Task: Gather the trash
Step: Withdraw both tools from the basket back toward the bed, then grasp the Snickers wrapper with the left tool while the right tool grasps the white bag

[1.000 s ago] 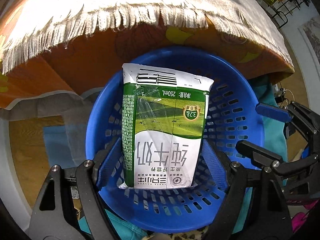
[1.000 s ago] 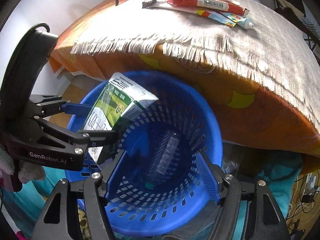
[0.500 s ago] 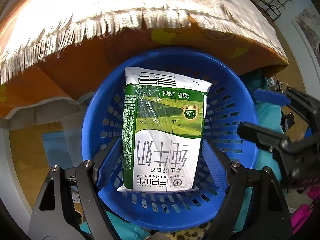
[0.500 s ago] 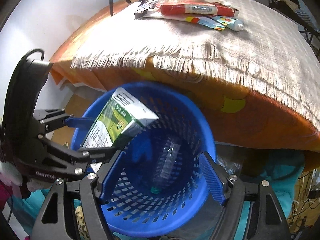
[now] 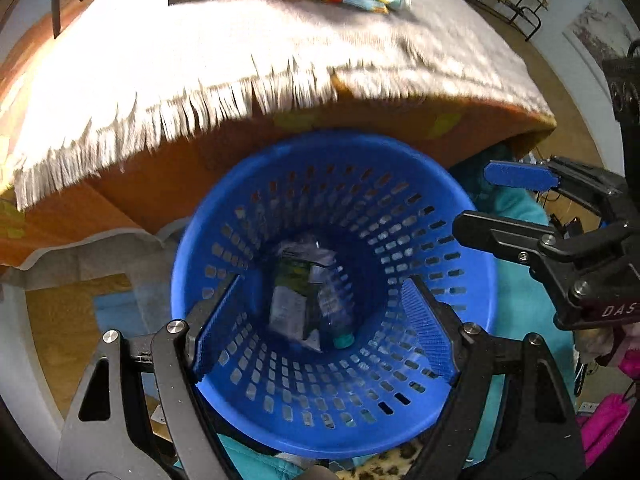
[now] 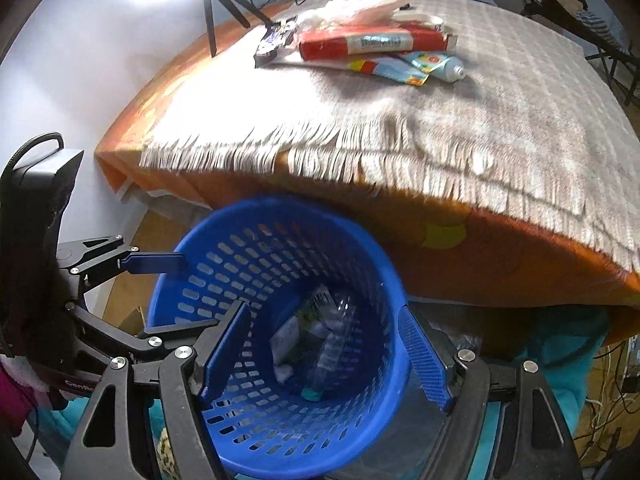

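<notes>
Currently both tongs hang over the blue basket (image 6: 280, 320), jaws apart, nothing held. Left gripper (image 5: 324, 320): milk carton (image 5: 292, 300) and bottle (image 5: 334, 312) lie at the basket bottom. Right gripper (image 6: 324, 356): remaining trash, red box (image 6: 372, 42) and tube (image 6: 436, 64), lies ahead on the fringed cloth (image 6: 400, 120), long axes crosswise. Right looks nearer; open cloth lies between.

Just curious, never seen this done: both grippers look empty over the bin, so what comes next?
Probably lift a hand-held gripper toward the red box on the table. The milk carton lies in the blue basket, both grippers are open, and trash remains above.
</notes>
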Action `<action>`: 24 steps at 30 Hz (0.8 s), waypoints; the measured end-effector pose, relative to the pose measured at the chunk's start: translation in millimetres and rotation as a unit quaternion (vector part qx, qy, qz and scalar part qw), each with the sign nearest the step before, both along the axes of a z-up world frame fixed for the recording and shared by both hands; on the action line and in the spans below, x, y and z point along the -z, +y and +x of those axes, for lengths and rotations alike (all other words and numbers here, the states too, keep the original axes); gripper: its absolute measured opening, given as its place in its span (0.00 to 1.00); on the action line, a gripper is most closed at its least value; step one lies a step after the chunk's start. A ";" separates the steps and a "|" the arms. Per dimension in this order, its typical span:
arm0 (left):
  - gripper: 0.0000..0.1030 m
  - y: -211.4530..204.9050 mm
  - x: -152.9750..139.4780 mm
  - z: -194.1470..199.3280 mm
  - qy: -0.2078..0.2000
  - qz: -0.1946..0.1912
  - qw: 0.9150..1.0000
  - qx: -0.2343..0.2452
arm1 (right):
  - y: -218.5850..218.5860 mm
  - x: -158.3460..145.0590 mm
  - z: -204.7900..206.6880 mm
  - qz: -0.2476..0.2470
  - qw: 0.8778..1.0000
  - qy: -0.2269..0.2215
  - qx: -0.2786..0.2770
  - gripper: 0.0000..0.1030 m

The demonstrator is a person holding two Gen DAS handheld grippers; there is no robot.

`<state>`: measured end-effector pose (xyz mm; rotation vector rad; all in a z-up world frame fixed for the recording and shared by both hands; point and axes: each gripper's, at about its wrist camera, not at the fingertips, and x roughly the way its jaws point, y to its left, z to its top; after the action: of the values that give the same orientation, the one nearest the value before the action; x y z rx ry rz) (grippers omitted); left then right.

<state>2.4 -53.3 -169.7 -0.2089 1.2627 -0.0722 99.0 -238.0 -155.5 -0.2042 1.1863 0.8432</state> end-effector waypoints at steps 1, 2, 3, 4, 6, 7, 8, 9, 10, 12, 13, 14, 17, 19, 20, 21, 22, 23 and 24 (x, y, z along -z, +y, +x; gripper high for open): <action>0.81 1.3 -3.8 1.4 -0.004 -0.002 1.000 -0.003 | -0.9 -3.0 1.3 0.002 1.000 -0.003 0.002 0.76; 0.81 4.6 -7.2 1.9 -0.009 -0.003 1.000 -0.006 | -1.6 -5.5 2.9 0.004 1.000 -0.006 0.003 0.76; 0.81 7.7 -12.7 4.5 -0.017 -0.004 1.000 -0.010 | -2.5 -9.4 5.3 0.006 1.000 -0.010 0.005 0.76; 0.81 11.7 -17.2 7.2 -0.023 -0.002 1.000 -0.014 | -3.4 -12.0 7.4 0.008 1.000 -0.013 0.007 0.76; 0.81 17.6 -26.7 12.4 -0.036 0.002 0.999 -0.021 | -4.4 -20.5 13.0 0.012 1.000 -0.025 0.010 0.76; 0.81 22.3 -32.8 16.2 -0.043 0.005 0.999 -0.026 | -4.2 -24.1 16.0 0.014 0.999 -0.029 0.012 0.76; 0.81 25.5 -37.1 19.0 -0.049 0.007 0.998 -0.031 | -4.7 -27.8 19.2 0.017 0.999 -0.033 0.015 0.77; 0.81 29.8 -41.4 22.2 -0.054 0.009 0.998 -0.037 | -4.9 -30.9 22.5 0.020 0.999 -0.036 0.017 0.78; 0.81 36.4 -46.4 26.3 -0.061 0.010 0.997 -0.046 | -5.6 -34.8 26.7 0.023 0.999 -0.040 0.021 0.80; 0.81 46.4 -54.6 33.6 -0.073 0.008 0.996 -0.059 | -7.0 -42.3 35.2 0.028 0.998 -0.050 0.029 0.82; 0.81 50.2 -56.8 36.0 -0.078 0.008 0.995 -0.064 | -7.6 -46.7 39.9 0.031 0.997 -0.055 0.033 0.82; 0.81 55.2 -60.9 40.5 -0.083 0.008 0.994 -0.068 | -8.0 -51.0 45.2 0.033 0.997 -0.061 0.038 0.83; 0.81 65.9 -70.2 55.6 -0.093 0.021 0.992 -0.083 | -10.9 -61.9 60.0 0.043 0.995 -0.076 0.052 0.84; 0.81 72.6 -75.1 66.8 -0.098 0.024 0.991 -0.091 | -12.5 -69.3 69.2 0.052 0.993 -0.086 0.059 0.87; 0.81 76.1 -76.2 72.7 -0.098 0.024 0.990 -0.094 | -12.2 -74.4 74.9 0.057 0.992 -0.093 0.063 0.90; 0.81 79.4 -77.0 78.1 -0.098 0.025 0.990 -0.097 | -11.7 -77.3 77.9 0.060 0.991 -0.097 0.065 0.92; 0.81 82.1 -76.8 82.0 -0.098 0.027 0.990 -0.100 | -10.5 -81.4 82.8 0.063 0.991 -0.102 0.066 0.92; 0.81 86.9 -78.2 85.2 -0.098 0.030 0.989 -0.105 | -8.8 -85.5 88.1 0.066 0.990 -0.107 0.067 0.94; 0.81 90.4 -78.6 90.7 -0.098 0.029 0.989 -0.109 | -6.8 -89.0 91.5 0.067 0.989 -0.111 0.068 0.94</action>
<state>93.1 37.1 -91.1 -0.2812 1.0389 0.1287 190.4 -244.8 -66.5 -0.1028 0.9204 0.7569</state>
